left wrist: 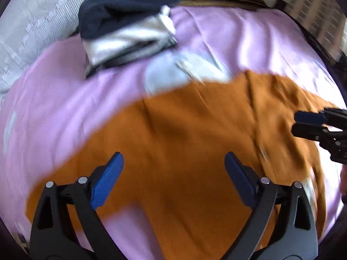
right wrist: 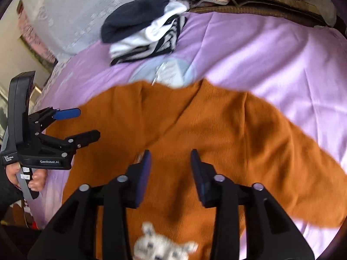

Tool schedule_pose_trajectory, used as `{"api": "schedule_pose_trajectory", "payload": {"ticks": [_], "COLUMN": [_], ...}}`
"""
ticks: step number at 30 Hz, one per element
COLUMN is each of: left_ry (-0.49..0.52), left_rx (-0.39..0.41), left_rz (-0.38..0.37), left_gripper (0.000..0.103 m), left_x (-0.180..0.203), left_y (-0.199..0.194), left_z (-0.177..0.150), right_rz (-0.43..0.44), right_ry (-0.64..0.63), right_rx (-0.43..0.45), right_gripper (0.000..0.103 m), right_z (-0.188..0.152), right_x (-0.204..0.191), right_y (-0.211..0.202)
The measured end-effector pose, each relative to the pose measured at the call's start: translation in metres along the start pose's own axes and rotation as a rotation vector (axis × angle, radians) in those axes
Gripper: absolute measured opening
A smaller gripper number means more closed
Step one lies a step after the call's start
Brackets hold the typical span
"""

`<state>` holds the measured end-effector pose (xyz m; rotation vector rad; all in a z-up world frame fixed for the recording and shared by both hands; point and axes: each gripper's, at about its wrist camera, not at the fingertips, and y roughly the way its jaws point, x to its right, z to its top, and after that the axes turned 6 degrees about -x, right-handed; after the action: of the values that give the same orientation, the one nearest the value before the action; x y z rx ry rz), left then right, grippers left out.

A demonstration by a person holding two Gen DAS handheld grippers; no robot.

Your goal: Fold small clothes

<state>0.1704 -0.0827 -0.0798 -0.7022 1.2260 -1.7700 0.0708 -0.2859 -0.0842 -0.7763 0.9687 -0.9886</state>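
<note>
A folded pile (right wrist: 143, 36) sits at the sheet's (right wrist: 271, 54) far end, while the orange sweater (right wrist: 216, 134) lies spread and unfolded below both empty claws, left (left wrist: 173, 179) wide open, right (right wrist: 170, 175) partly open.

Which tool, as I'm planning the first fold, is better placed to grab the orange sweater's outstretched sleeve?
Right. The right tool hangs open over the sweater, on the side where the sleeve stretches out; the left tool sits at the opposite edge.
</note>
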Motion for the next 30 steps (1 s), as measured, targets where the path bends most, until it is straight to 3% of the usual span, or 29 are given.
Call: {"api": "schedule_pose_trajectory", "payload": {"ticks": [1, 4, 5, 7, 10, 13, 16, 17, 20, 21, 25, 28, 30], "left_ry": [0.011, 0.051, 0.027, -0.033, -0.106, -0.035, 0.004, 0.006, 0.007, -0.004, -0.048, -0.085, -0.108], "left_rx": [-0.018, -0.105, -0.072, -0.075, -0.065, -0.031, -0.121, -0.124, -0.099, -0.094, -0.002, 0.024, 0.014], "left_rz": [-0.006, 0.042, 0.044, 0.019, -0.037, -0.028, -0.029, -0.02, 0.0, 0.001, -0.001, 0.014, 0.061], "left_gripper": [0.095, 0.096, 0.097, 0.097, 0.096, 0.097, 0.099, 0.1, 0.1, 0.1, 0.1, 0.1, 0.1], "left_x": [0.004, 0.03, 0.031, 0.024, 0.013, 0.022, 0.03, 0.03, 0.027, 0.025, 0.015, 0.005, 0.001], "left_y": [0.0, 0.018, 0.019, 0.011, -0.018, -0.039, -0.024, -0.015, -0.025, -0.03, -0.058, -0.064, -0.057], "left_z": [-0.016, -0.083, -0.091, -0.105, -0.122, -0.144, -0.17, -0.184, -0.185, -0.182, -0.172, -0.161, -0.156], "right_rz": [-0.005, -0.046, -0.071, -0.138, -0.076, -0.053, -0.081, -0.083, -0.042, 0.009, 0.078, 0.116, 0.104], "right_ry": [-0.003, -0.01, -0.045, -0.113, -0.083, -0.098, -0.143, -0.166, -0.127, -0.065, 0.37, 0.778, 0.929], "right_rx": [-0.012, -0.101, -0.047, -0.057, -0.036, -0.05, -0.162, -0.119, -0.14, -0.125, 0.118, 0.288, 0.354], "right_gripper": [0.052, 0.055, 0.055, 0.055, 0.054, 0.054, 0.056, 0.057, 0.058, 0.058, 0.059, 0.058, 0.057], "right_z": [-0.013, -0.061, -0.068, -0.077, -0.088, -0.116, -0.146, -0.151, -0.141, -0.136, -0.124, -0.142, -0.158], "right_x": [-0.004, -0.014, -0.021, -0.035, -0.04, -0.048, -0.054, -0.055, -0.049, -0.039, 0.055, 0.154, 0.195], "right_y": [0.002, 0.026, 0.022, 0.016, -0.007, -0.018, 0.002, 0.0, 0.0, -0.008, -0.055, -0.076, -0.084]}}
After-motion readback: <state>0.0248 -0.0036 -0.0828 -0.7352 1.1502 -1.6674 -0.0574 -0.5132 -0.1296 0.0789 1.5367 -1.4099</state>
